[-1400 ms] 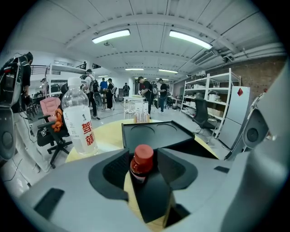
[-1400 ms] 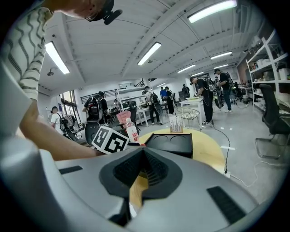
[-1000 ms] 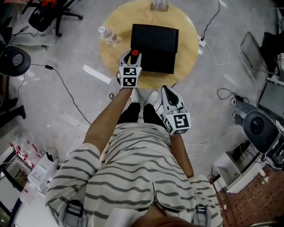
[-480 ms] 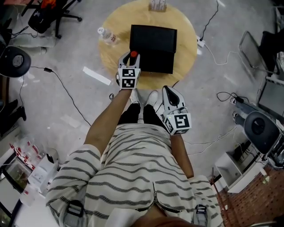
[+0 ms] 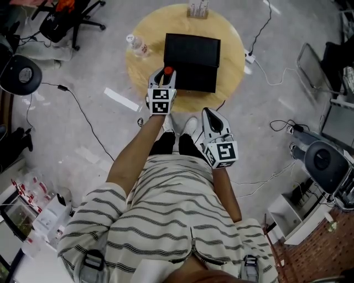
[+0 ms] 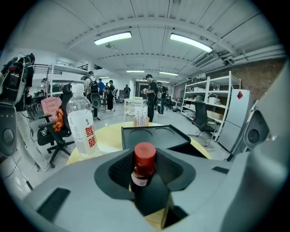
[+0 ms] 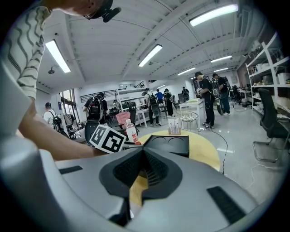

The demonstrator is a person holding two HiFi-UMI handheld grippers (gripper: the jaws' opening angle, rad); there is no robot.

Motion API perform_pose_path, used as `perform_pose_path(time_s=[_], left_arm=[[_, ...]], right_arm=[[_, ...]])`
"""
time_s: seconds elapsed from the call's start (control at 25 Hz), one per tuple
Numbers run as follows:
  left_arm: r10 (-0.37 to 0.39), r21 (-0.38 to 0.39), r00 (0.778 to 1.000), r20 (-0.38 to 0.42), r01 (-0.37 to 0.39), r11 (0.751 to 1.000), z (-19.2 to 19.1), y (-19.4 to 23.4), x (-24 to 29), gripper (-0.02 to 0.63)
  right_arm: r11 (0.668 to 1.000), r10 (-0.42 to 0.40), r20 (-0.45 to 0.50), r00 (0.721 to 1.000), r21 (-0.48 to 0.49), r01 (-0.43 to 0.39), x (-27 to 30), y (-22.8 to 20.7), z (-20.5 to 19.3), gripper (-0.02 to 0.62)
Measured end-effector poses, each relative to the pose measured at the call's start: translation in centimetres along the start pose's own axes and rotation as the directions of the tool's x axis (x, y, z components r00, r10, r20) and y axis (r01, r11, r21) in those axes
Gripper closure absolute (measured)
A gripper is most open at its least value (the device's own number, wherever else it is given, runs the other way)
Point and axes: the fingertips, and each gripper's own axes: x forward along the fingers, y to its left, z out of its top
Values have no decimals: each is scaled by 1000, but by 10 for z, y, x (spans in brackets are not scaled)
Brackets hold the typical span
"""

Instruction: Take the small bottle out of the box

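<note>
Clear plastic water bottle with red print on its label (image 5: 136,45) stands upright at the left edge of the round pale wooden table (image 5: 139,74), well apart from everything else on it.

Just to its right, the left gripper (image 5: 164,77) reaches over the near side of the table. Its jaws have just been closing, and its view shows the pads now pinching a small dark bottle with a red cap (image 6: 144,159) by its body. The cap and neck stand upright above the pads. From the head view this small bottle sits at the near left corner of the black rectangular box (image 5: 192,61), beside its front edge and not down inside it. The bottle's base is hidden by the jaws, so whether it touches the wood cannot be told.

The box lies open in the middle of the table. In the left gripper view, its inner tray shows two shallow round hollows beyond the red cap. A small pale rack of upright tubes (image 5: 198,8) stands at the far edge of the table behind the box.

Further right and nearer the person, the right gripper (image 5: 210,113) hangs off the table over the grey floor, next to the person's white shoes (image 5: 178,124). Its ribbed pads are pressed together at the tips with nothing between them, and it points toward the table.
</note>
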Motion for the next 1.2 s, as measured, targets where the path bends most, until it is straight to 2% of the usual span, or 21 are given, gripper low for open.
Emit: perform_pose_path(time_s=[0.56, 1.2], left_arm=[[-29, 8, 997, 66, 29, 1000, 24, -21, -48, 453], [-62, 42, 993, 98, 58, 997, 45, -33, -88, 453]], right_arm=[[998, 22, 44, 999, -52, -19, -12, 16, 16, 584], [996, 28, 88, 996, -81, -21, -11, 17, 39, 584]])
